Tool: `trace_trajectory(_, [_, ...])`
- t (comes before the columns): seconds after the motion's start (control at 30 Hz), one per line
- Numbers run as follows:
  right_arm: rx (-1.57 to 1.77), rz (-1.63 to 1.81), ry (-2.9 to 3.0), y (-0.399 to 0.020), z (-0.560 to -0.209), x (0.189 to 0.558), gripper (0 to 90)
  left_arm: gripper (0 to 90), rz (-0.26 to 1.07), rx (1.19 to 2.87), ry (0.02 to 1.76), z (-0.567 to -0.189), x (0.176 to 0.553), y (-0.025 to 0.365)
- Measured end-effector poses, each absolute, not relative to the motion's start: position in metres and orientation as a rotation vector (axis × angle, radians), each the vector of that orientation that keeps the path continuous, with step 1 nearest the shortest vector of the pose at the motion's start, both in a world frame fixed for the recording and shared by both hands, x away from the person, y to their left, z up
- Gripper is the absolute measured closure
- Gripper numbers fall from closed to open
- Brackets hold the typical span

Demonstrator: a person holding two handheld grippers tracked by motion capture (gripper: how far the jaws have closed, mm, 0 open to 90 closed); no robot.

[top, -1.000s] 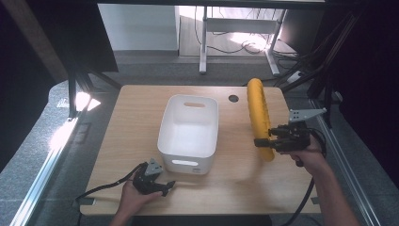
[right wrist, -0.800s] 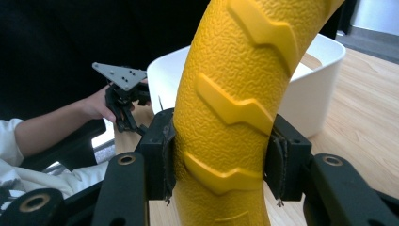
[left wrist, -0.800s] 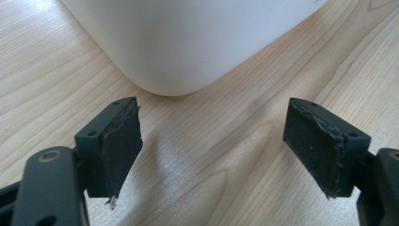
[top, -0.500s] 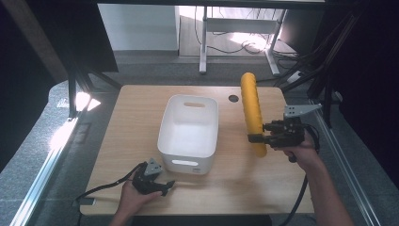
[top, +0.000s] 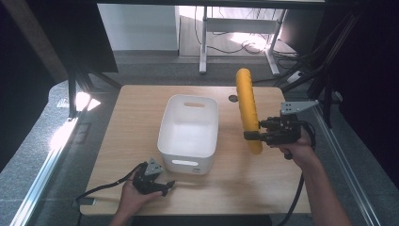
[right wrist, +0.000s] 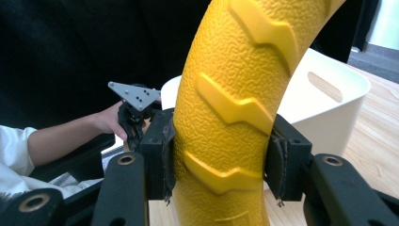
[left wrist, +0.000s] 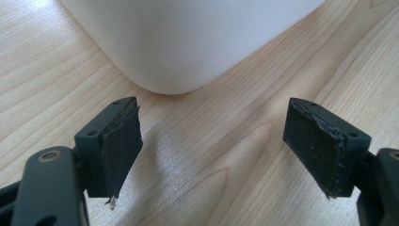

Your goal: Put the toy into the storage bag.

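Observation:
A yellow ring with raised zigzag treads is held on edge above the table, right of the white bin. My right gripper is shut on its lower part; in the right gripper view both pads press the yellow ring from either side. My left gripper rests on the table near the front edge, just in front of the white bin, whose rounded corner sits beyond the jaws. My left gripper is open, with bare wood between its pads.
The wooden table has a small dark hole at the back, behind the ring. The person's other hand with the left gripper appears beyond the ring. Dark frame posts and cables surround the table.
My right gripper has carried the yellow ring to the left, closer to the white bin, and tipped it more upright. The left gripper has stayed where it was.

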State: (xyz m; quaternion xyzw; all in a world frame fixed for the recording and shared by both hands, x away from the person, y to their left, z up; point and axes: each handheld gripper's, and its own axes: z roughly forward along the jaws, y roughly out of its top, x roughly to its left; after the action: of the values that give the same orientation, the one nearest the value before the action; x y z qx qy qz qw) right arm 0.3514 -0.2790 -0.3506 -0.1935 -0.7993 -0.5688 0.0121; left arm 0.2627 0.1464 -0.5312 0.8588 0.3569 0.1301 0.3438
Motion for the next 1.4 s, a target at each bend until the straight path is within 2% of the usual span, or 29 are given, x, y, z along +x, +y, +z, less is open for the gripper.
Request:
trace_trajectory(0.6, [-0.555, -1.793, -2.494, -0.266, -0.341, 0.352, 51.0, 19.8, 0.338, 2.232, 0.926, -0.531, 0.263, 0.146])
trace_trajectory(1.4, [-0.41, -1.816, -2.515, -0.239, -0.307, 0.357, 51.0, 19.8, 0.339, 2.232, 0.925, -0.531, 0.263, 0.147])
